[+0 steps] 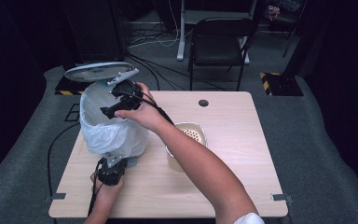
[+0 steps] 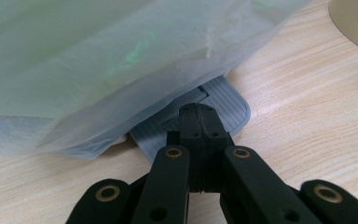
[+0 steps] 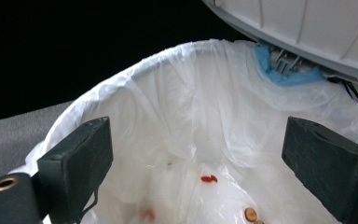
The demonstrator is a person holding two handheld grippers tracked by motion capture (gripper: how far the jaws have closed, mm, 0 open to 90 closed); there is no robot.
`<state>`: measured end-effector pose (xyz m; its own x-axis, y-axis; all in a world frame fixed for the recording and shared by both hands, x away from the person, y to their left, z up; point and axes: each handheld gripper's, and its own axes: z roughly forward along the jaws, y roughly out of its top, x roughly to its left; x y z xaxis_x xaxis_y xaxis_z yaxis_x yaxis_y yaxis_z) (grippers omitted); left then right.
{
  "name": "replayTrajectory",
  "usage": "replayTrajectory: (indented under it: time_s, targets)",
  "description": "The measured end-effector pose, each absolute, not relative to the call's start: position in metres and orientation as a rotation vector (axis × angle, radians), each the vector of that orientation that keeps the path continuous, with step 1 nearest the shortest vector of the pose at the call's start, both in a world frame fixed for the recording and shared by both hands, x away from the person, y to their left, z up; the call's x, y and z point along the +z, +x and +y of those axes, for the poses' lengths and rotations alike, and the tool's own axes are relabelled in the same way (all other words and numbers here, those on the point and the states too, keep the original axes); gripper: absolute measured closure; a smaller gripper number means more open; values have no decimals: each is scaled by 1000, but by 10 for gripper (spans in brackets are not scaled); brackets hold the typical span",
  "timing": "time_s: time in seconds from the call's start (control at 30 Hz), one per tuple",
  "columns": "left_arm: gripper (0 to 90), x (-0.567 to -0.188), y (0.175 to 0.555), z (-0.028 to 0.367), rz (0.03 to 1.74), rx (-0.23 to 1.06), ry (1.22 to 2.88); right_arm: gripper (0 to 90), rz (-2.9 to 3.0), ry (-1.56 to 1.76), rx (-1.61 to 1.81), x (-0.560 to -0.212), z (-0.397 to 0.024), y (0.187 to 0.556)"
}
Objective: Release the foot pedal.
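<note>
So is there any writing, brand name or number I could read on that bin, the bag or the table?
None can be read. The pedal bin, its white bag, the beige container and the table show no print. A black and yellow striped marking lies on the floor behind, without words.

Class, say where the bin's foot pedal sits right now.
In the left gripper view, the grey foot pedal lies on the table, under the bag's overhang, beneath the shut left gripper.

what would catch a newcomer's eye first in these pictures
Most striking is the pedal bin at the table's left, lined with a white bag, its lid raised. The right gripper hangs open over its mouth, with small red and brown scraps lying in the liner. At the bin's foot, the shut left gripper presses the grey pedal.
</note>
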<state>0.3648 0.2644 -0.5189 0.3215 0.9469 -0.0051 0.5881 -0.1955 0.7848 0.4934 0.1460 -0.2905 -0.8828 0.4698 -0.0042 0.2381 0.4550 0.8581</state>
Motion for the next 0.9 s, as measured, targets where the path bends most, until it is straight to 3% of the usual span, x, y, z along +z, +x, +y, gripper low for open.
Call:
replayTrajectory:
  time_s: [0.37, 0.87, 0.9]
  targets:
    - [900, -518, 366, 266, 1352, 636, 1888, 147, 2500, 578, 1397, -280, 124, 483]
    - [888, -516, 367, 271, 1348, 583, 1890, 196, 2435, 614, 1412, -267, 45, 473]
    - [852, -514, 364, 268, 1388, 512, 1837, 197, 2436, 622, 1408, -267, 39, 474]
